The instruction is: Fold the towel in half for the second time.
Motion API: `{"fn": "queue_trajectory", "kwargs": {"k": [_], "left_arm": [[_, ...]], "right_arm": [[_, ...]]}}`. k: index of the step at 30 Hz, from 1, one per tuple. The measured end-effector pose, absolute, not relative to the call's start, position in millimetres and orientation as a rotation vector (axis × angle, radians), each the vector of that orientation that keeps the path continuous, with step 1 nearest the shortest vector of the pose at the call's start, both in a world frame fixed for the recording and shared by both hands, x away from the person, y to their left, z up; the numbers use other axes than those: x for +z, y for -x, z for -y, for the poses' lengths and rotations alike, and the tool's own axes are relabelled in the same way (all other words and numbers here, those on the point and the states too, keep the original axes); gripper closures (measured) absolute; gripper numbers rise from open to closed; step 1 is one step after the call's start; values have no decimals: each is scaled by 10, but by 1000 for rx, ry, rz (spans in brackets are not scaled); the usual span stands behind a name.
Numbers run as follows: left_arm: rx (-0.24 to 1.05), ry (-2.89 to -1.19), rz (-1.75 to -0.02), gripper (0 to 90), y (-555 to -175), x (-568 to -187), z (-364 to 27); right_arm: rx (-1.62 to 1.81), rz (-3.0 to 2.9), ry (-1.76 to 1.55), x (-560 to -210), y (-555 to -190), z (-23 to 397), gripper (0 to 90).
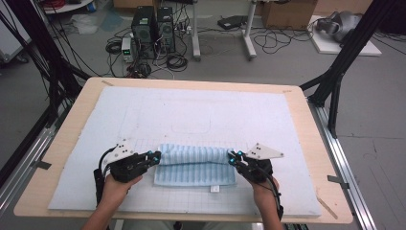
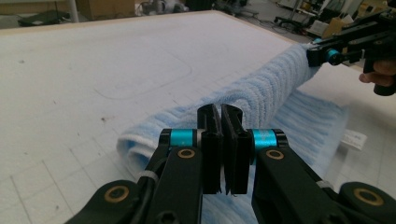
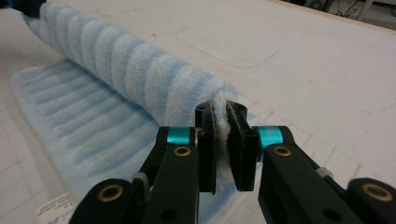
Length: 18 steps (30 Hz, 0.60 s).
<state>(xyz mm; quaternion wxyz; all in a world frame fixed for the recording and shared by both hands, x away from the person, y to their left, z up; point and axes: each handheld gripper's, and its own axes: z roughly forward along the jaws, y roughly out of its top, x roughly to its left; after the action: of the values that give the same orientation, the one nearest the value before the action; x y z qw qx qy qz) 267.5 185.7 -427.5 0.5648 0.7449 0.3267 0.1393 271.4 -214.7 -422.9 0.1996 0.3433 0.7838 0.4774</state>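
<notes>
Towel [image 1: 195, 165] in pale blue and white stripes, half folded near the tabletop's [image 1: 67, 143] front edge, left gripper [image 1: 154, 157] and right gripper [image 1: 234, 157] clenched on its raised corners, left pinch mostly hidden.

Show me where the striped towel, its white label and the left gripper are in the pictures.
striped towel [image 1: 194, 163], high view, on the lifted fold in the middle.
white label [image 1: 215, 189], high view, on the tag at the near edge.
left gripper [image 2: 220, 116], left gripper view, between the tips of its shut jaws.
</notes>
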Motion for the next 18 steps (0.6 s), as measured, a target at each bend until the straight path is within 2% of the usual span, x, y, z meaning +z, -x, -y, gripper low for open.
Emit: {"fn": "queue_trajectory", "kwargs": {"k": [7, 14, 15, 16, 18], "left_arm": [[312, -1824, -745, 856, -2545, -4385, -1854], [285, -1827, -743, 829, -2454, -4431, -1893], [270, -1824, -748, 790, -2446, -4433, -1903], [256, -1813, -762, 709, -2440, -4427, -1914], [259, -1782, -792, 500, -2442, -4389, -1950]], "right_arm": [[1262, -2222, -923, -4335, -2505, 2131, 827], [1215, -2251, -881, -4372, -2396, 2118, 812], [1207, -2254, -874, -4373, -2380, 2119, 798], [1206, -2257, -872, -4371, -2357, 2128, 767], [1229, -2244, -896, -4358, -2318, 2172, 636]]}}
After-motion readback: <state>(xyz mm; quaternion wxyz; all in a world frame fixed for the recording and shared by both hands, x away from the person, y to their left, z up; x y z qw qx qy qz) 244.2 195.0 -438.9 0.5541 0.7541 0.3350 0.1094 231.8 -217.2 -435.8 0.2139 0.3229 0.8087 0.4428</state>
